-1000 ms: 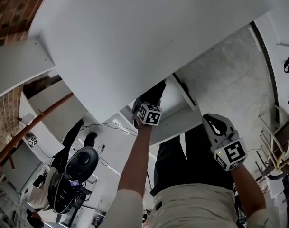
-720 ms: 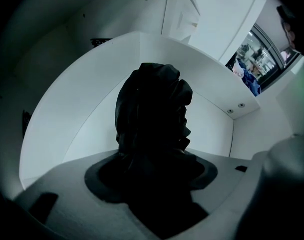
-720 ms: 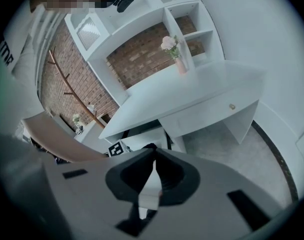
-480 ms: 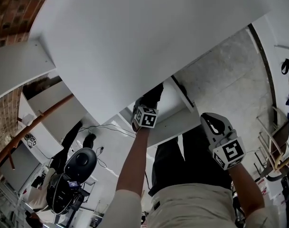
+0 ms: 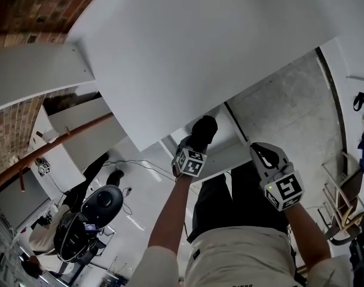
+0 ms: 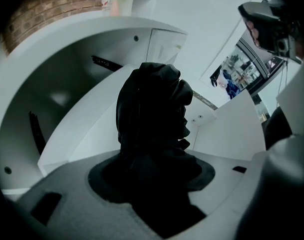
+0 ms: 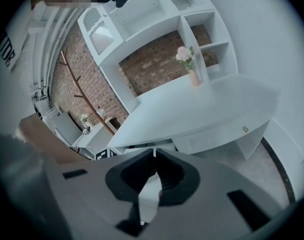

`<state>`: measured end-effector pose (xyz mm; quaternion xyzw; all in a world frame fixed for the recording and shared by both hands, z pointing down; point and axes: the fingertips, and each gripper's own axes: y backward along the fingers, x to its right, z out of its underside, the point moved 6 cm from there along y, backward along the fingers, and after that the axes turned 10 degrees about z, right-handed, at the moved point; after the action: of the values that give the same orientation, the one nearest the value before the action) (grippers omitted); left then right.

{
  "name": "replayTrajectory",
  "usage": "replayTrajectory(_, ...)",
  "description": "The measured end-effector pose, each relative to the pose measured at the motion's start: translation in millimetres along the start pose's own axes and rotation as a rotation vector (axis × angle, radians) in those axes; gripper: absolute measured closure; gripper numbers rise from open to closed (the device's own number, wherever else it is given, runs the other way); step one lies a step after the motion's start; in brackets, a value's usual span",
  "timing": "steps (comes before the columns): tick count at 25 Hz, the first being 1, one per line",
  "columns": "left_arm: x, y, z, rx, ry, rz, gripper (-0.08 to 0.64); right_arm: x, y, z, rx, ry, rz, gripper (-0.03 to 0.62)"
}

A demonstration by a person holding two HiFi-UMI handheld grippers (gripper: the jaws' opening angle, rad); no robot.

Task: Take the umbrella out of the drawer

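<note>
The black folded umbrella is held just above the open drawer, clamped in the left gripper, whose jaws have just been closing on it. Much of the drawer's inside is hidden behind the umbrella. Beside the drawer, the right gripper's jaws are pressed together on nothing.

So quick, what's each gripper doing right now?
Left gripper: fingers have just been closing, now gripping the black umbrella.
Right gripper: closed, empty.
</note>
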<state>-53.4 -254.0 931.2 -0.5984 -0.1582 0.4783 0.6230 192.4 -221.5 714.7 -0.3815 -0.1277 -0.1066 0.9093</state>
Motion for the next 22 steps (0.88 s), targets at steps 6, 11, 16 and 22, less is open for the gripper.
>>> replayTrajectory(6,13,31,-9,0.063,0.008,-0.007,0.299,-11,8,-18,0.017,0.048,-0.028,0.557)
replayTrajectory(11,21,61,-12,0.136,0.029,-0.015,0.299,-24,17,-27,0.022,0.072,-0.048,0.557)
replayTrajectory(16,30,101,-20,0.266,0.075,-0.038,0.299,-35,24,-39,0.030,0.106,-0.067,0.557)
replayTrajectory(22,40,160,-22,0.427,0.136,-0.089,0.299,-62,32,-49,0.055,0.154,-0.092,0.557)
